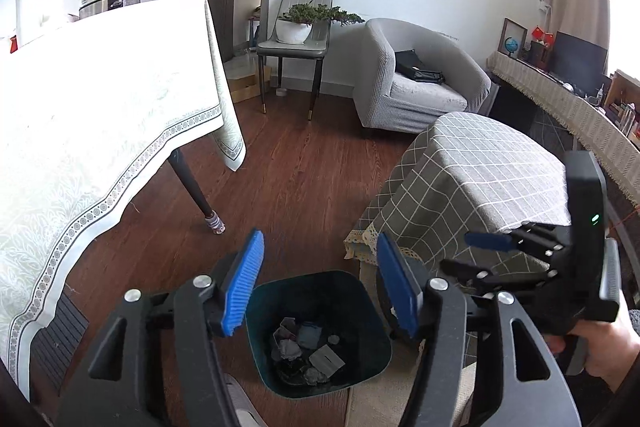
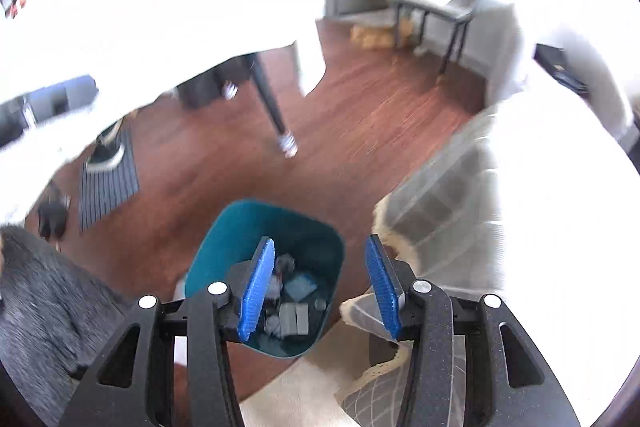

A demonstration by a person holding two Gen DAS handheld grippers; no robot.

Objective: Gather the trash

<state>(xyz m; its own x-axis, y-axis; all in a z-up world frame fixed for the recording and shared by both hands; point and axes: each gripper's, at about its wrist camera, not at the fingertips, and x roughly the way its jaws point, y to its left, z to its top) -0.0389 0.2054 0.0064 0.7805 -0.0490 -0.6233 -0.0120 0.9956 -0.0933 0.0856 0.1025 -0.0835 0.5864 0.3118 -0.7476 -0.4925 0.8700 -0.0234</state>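
Observation:
A teal trash bin [image 1: 372,343] stands on the wood floor, holding several crumpled grey and white scraps [image 1: 308,347]. My left gripper [image 1: 320,283] is open and empty, above the bin. The right gripper [image 1: 476,255] shows at the right of the left wrist view, held by a hand, and looks open. In the right wrist view the right gripper [image 2: 320,287] is open and empty above the bin [image 2: 216,259], whose scraps [image 2: 292,307] show between the blue pads. That view is blurred.
A table with a pale tablecloth [image 1: 100,115] stands at the left, its dark leg [image 1: 196,187] near the bin. A low table with a grey checked cloth [image 1: 476,183] is right of the bin. An armchair [image 1: 412,79] and a chair with a plant [image 1: 296,39] stand behind.

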